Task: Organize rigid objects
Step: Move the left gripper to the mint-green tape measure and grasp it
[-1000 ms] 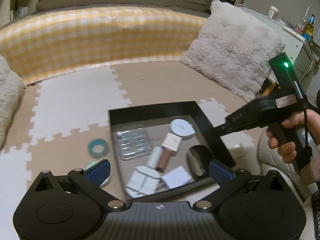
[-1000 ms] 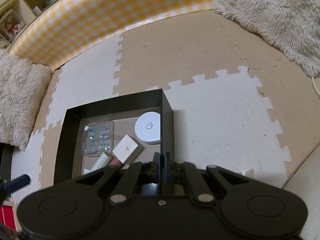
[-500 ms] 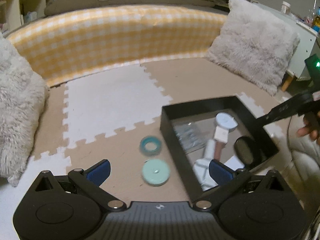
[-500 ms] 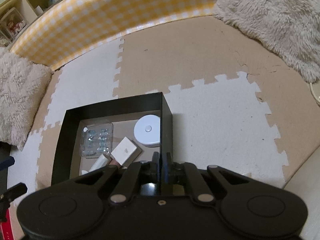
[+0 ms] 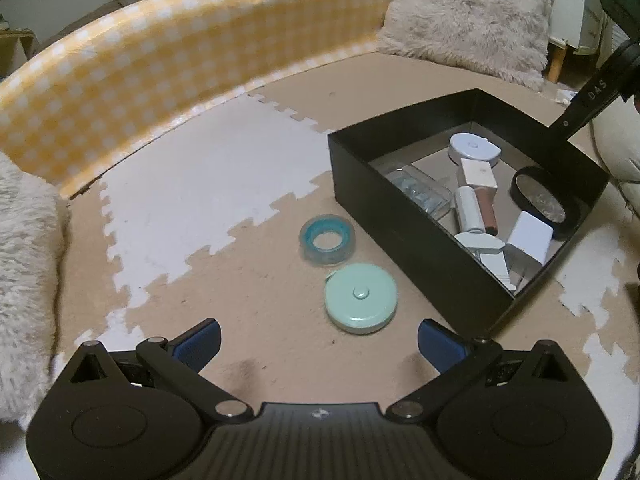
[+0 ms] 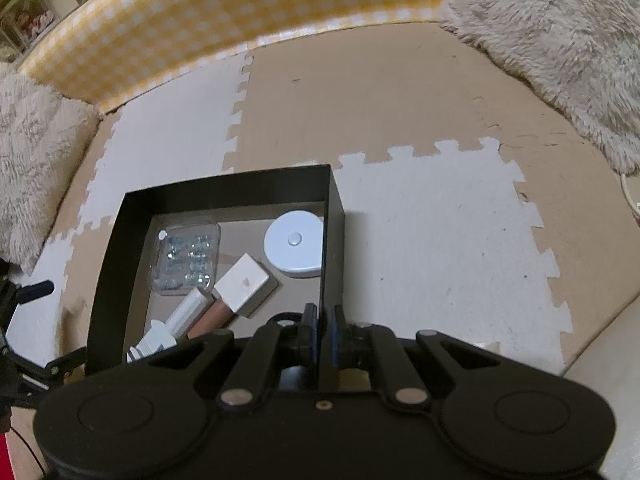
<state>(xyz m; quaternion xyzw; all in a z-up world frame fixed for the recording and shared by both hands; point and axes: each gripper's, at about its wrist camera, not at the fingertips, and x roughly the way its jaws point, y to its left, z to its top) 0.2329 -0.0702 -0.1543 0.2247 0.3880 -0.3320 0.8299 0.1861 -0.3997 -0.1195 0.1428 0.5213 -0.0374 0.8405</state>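
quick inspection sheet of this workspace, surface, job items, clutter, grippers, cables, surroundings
surface: foam puzzle mat, beige and white tiles.
job's things: black box holding a white round case, blister pack, white block and other small items; teal tape roll and mint tape measure lie on the mat beside the box.
clutter: nothing seen.
grippers: left gripper open, empty, above the mat near the tape measure; right gripper shut on the box's right wall.
cables: nothing seen.
surroundings: yellow checked bolster, fluffy cushion.
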